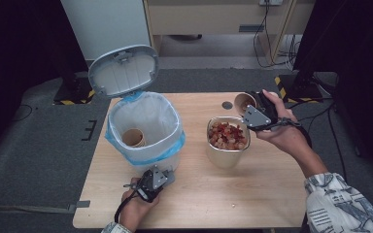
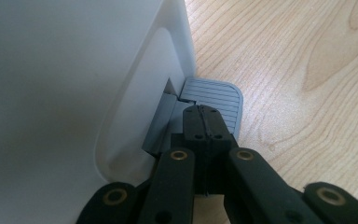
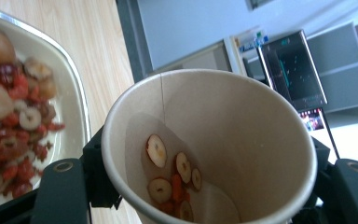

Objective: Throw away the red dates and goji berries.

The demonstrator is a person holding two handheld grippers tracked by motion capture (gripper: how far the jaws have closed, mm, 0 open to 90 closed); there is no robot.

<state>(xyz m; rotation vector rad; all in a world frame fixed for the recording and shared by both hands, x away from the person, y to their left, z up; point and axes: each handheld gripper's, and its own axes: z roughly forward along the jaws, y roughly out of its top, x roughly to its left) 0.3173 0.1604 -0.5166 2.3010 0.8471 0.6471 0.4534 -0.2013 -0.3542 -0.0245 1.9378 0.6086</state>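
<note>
A white pedal bin (image 1: 148,158) with a blue liner (image 1: 175,145) stands at the table's left, its lid (image 1: 124,70) raised. A paper cup (image 1: 133,137) lies inside it. My left gripper (image 1: 161,172) is shut, and in the left gripper view its tips (image 2: 204,109) rest on the bin's grey foot pedal (image 2: 221,95). My right gripper (image 1: 250,109) is shut on a second paper cup (image 1: 244,102), held tilted just behind a metal container (image 1: 226,158) of dried fruit slices (image 1: 227,136). In the right gripper view that cup (image 3: 242,121) holds a few slices (image 3: 168,172).
A small dark disc (image 1: 227,105) lies on the wooden table (image 1: 199,199) left of the held cup. A crumb (image 1: 232,206) sits near the front edge. Black stands with striped feet (image 1: 291,87) and cables (image 1: 267,43) are on the floor beyond the table.
</note>
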